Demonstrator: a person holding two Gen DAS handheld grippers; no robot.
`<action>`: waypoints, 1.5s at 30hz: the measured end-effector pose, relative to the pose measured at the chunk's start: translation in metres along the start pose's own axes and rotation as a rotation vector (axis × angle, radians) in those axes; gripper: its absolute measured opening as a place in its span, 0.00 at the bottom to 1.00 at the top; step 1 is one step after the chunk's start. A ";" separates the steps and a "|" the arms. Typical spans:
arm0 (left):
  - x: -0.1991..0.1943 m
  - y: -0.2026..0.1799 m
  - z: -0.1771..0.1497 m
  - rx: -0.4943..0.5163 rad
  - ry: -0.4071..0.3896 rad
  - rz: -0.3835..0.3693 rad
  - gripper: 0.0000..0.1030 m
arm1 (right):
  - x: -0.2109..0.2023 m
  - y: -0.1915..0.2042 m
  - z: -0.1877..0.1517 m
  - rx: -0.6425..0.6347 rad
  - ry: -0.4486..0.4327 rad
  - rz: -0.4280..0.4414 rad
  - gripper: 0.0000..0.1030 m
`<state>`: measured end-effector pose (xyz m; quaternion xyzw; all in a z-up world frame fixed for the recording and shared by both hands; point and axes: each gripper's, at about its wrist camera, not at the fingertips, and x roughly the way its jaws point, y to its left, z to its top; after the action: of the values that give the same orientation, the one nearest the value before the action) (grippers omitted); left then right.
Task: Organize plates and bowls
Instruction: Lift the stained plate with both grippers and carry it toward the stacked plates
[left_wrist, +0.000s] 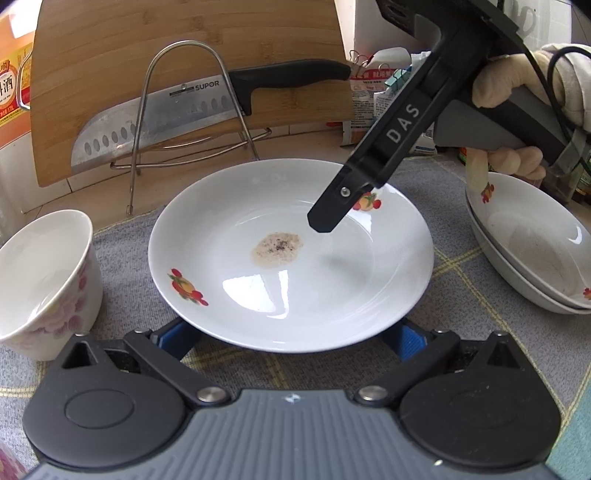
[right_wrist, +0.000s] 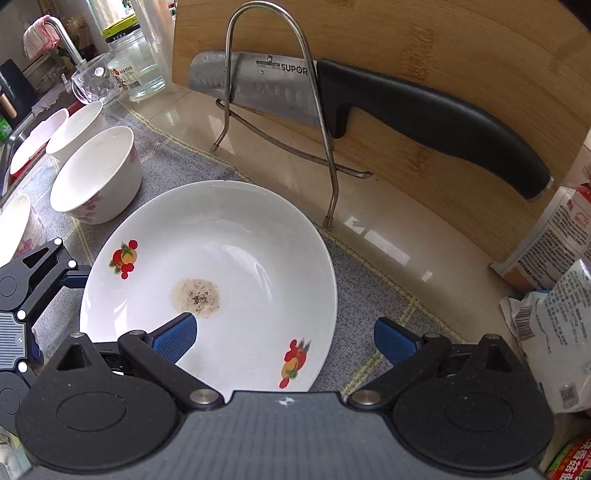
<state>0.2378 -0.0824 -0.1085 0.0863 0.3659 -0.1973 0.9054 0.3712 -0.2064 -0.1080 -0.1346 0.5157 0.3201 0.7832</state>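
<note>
White plate (left_wrist: 291, 258) (dried stain at centre) lies flat on the grey mat (right_wrist: 365, 295), stacked plates (left_wrist: 532, 251) to its right. Right gripper (right_wrist: 284, 336) spread wide, straddling the near rim, probably lining up a rim pinch. Left gripper (left_wrist: 291, 338) wide at the opposite edge; pads half hidden, contact unclear.

The word "SUPOR" stood in dark capitals on the wide steel blade of the black-handled kitchen knife (left_wrist: 155, 122) (right_wrist: 280, 88), which leaned in the bent wire rack (left_wrist: 192, 107) against the bamboo cutting board (left_wrist: 110, 37). In the left wrist view, white letters "DAS" ran along the black finger arm of the right gripper (left_wrist: 325, 221). An orange-and-yellow carton (left_wrist: 11, 85) at the left edge carried large Chinese characters, only partly in view. The white printed packets (right_wrist: 554, 236) bore dense small print too fine to read.
</note>
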 end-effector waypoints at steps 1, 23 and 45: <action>0.000 0.000 0.000 0.000 -0.001 0.001 1.00 | 0.004 0.001 0.001 -0.003 0.008 0.006 1.00; -0.002 0.000 -0.002 0.007 -0.017 -0.001 1.00 | 0.024 -0.001 0.032 -0.056 0.054 0.187 1.00; -0.002 0.000 -0.001 0.028 -0.001 -0.003 1.00 | 0.025 -0.003 0.041 -0.011 0.103 0.226 1.00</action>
<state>0.2357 -0.0819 -0.1077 0.0985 0.3627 -0.2038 0.9040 0.4096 -0.1774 -0.1134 -0.0965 0.5655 0.4018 0.7138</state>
